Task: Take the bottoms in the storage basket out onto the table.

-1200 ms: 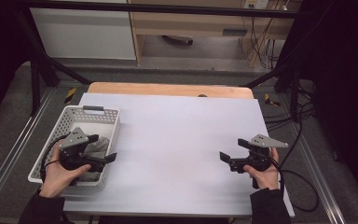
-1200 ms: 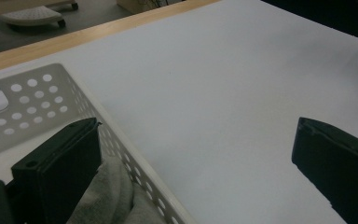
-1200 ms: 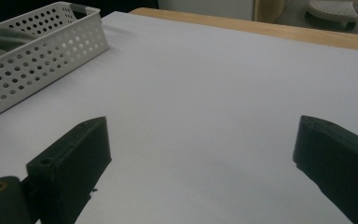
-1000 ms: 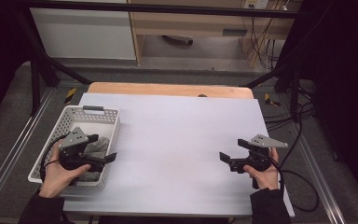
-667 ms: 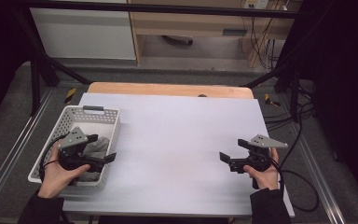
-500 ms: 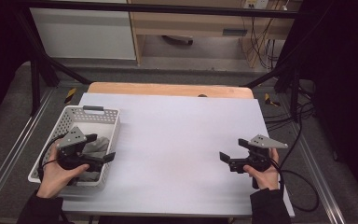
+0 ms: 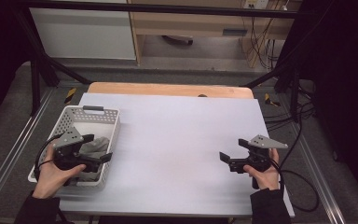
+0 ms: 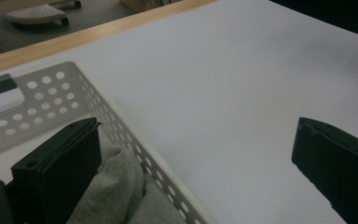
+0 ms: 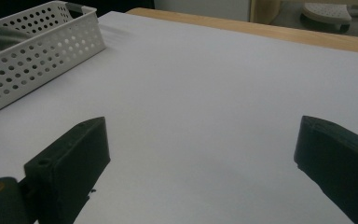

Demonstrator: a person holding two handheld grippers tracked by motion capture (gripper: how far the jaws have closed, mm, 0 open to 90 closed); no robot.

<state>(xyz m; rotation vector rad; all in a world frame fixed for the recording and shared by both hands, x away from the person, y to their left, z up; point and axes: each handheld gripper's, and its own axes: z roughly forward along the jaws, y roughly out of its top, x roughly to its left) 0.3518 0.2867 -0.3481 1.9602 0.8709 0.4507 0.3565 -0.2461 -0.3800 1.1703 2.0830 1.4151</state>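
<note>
Where it lies in the basket point(image 7: 109, 122), grey cloth point(image 7: 94, 146), crumpled, soft-folded

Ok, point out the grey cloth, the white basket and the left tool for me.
grey cloth point(image 8: 121, 186): left gripper view, on its folded top.
white basket point(image 7: 113, 133): high view, on its right wall.
left tool point(image 7: 100, 148): high view, midway between its jaw tips.
</note>
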